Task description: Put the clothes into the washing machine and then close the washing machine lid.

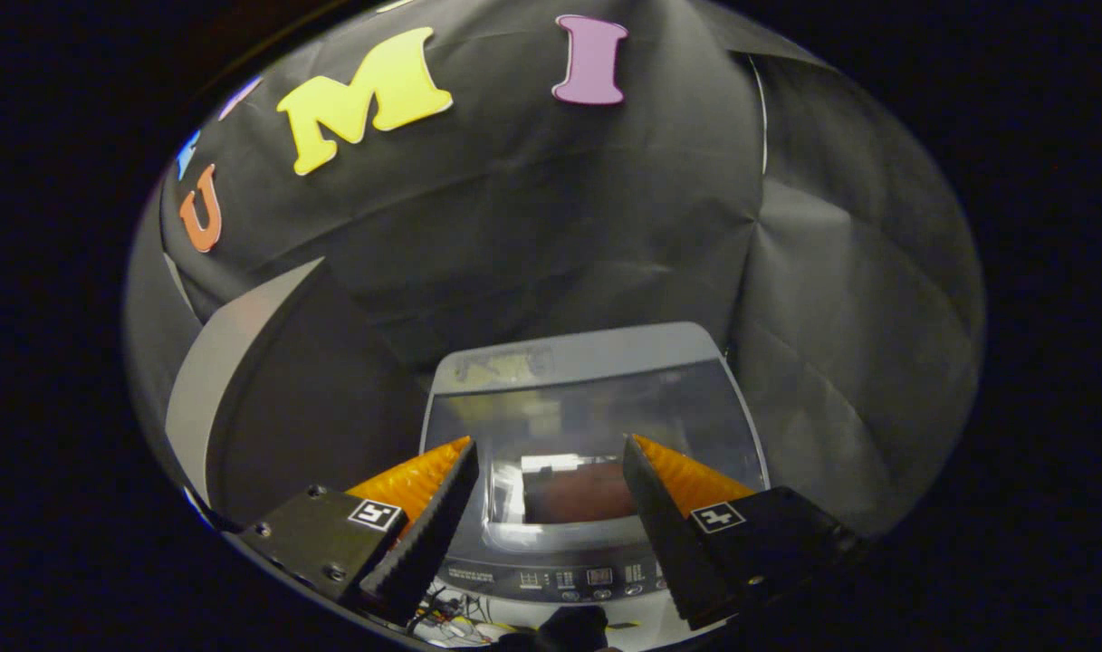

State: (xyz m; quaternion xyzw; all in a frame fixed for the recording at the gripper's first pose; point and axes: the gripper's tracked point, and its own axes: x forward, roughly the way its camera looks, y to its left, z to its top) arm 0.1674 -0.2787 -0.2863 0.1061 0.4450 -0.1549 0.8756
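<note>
The grey top-loading washing machine [596,362] stands below with its glass lid [596,426] shut.

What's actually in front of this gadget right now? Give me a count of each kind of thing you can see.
Washing machine, lid down: 1
Control panel on its near edge: 1
Gripper, fingers open and holding nothing, the machine just ahead of them: 1
Bundle of cables below the panel: 1
Total: 4

Tongs [551,445]: ribbed inner faces, screwed mounts, square tag markers
</note>
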